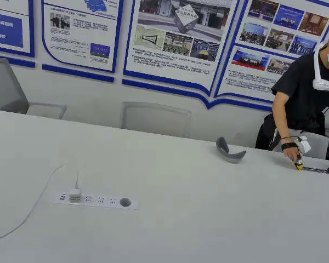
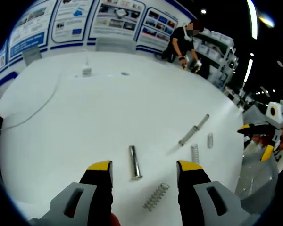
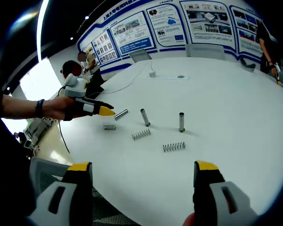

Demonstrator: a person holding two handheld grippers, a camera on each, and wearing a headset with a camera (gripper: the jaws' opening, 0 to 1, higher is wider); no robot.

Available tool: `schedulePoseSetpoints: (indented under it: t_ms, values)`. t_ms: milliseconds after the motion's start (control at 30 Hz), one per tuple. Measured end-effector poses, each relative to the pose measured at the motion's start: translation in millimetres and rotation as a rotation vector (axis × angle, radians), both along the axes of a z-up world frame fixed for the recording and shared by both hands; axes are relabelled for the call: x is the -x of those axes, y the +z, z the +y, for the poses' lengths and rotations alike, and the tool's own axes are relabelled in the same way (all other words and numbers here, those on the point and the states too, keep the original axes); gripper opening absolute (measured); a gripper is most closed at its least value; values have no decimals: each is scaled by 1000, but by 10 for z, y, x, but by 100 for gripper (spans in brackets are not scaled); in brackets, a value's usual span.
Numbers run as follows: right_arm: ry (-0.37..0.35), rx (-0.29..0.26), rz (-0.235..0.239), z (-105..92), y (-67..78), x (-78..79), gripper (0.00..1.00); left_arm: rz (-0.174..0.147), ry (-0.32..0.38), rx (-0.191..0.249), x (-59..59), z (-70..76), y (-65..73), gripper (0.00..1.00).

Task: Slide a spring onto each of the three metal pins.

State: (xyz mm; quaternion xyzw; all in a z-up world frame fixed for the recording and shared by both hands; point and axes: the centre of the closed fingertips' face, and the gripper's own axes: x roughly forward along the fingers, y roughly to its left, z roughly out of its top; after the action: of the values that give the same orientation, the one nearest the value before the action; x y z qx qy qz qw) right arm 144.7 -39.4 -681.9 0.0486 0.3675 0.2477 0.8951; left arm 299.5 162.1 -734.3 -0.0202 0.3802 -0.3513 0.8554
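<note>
Springs of silver coiled wire (image 3: 173, 147), three, lie loose on white bench (image 3: 236, 94), none on pin. Three short metal pins (image 3: 181, 122) among them: two stand, third sits near left gripper's tip. Left gripper (image 2: 144, 165) low over bench, jaws wide, empty; one pin and one spring seen between them. Right gripper (image 3: 142, 166) back from parts, jaws wide, empty. Head view: white power strip (image 1: 93, 200) on bench, grey curved object (image 1: 229, 150) farther back, person in black (image 1: 304, 87) at far edge.
</note>
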Motion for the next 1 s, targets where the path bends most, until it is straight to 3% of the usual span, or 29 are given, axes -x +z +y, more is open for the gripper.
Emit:
schedulePoseSetpoints:
  t_ms: [200,567,1000]
  values:
    - [-5,0,8,-14,-19,17,89,-11,-6,-10,-75,-77,-31,48]
    - [-13,-1,18,-33,-43,41,89,19,1,-34,-152,-131,-169,34]
    - [-20,-9,29,-37,-62,48,88,21,9,-74,-232,-171,-293,22]
